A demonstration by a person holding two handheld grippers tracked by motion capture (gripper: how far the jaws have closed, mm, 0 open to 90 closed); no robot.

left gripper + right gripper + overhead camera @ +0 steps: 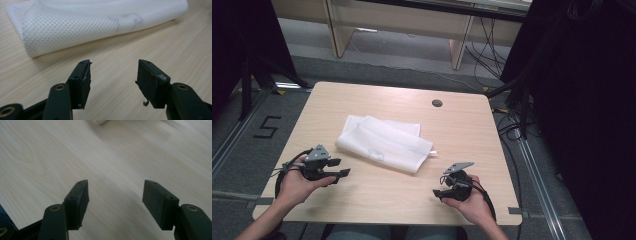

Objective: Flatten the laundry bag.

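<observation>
High view: left gripper [343, 172] and right gripper [438, 193], both with jaws apart and empty, rest near the tabletop's [462, 135] front edge. Between and beyond them, mid-tabletop, lies the folded white mesh cloth [382, 142], untouched by either.

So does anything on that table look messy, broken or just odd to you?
Only small things. The white mesh cloth is folded unevenly, with one layer sticking out at its far edge. The pad on one of the left gripper's fingers looks frayed, with a loose thread hanging off it. Nothing is spilled.
</observation>
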